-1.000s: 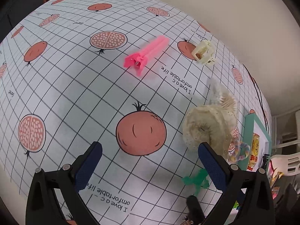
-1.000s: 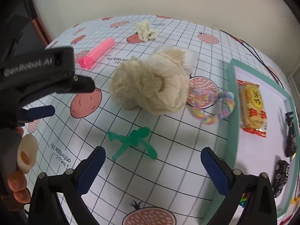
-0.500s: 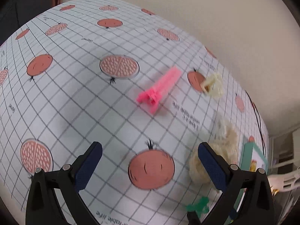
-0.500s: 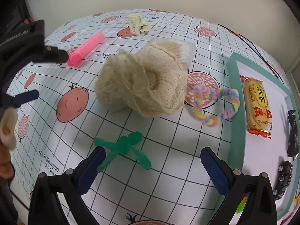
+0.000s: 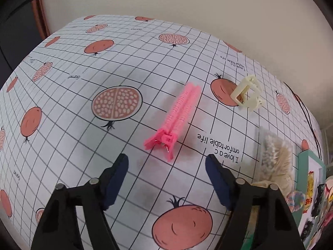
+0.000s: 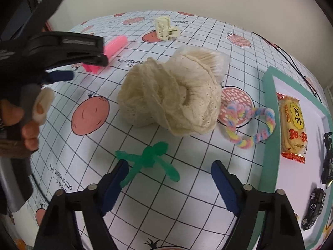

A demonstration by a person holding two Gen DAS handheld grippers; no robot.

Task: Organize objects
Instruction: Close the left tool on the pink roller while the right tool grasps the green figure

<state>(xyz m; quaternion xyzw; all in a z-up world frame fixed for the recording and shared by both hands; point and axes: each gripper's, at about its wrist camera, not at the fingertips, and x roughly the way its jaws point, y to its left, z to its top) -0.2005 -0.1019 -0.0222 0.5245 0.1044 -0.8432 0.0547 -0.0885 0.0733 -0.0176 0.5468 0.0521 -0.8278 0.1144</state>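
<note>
A pink hair clip [image 5: 177, 116] lies on the pomegranate-print tablecloth, just beyond my open left gripper [image 5: 166, 166], whose jaws hold nothing. A cream claw clip [image 5: 246, 93] sits farther back right. In the right wrist view a green pipe-cleaner figure [image 6: 145, 162] lies just in front of my open right gripper [image 6: 169, 173], near its left finger. Behind it rests a cream lace scrunchie [image 6: 172, 102], with a pastel twisted loop [image 6: 247, 125] to its right. The pink hair clip [image 6: 113, 45] and cream claw clip [image 6: 165, 29] show at the back, and the left gripper [image 6: 87, 58] hangs over the pink clip.
A teal-rimmed white tray [image 6: 270, 125] at the right holds a yellow snack packet [image 6: 293, 125] and small black toy cars [image 6: 314, 206]. A hand [image 6: 22, 120] grips the left tool. A black cable [image 6: 291, 60] runs along the far right. A wall stands behind the table.
My left gripper swung left and forward, away from the scrunchie, until the pink hair clip lay straight ahead of its jaws. My right gripper edged closer to the green figure.
</note>
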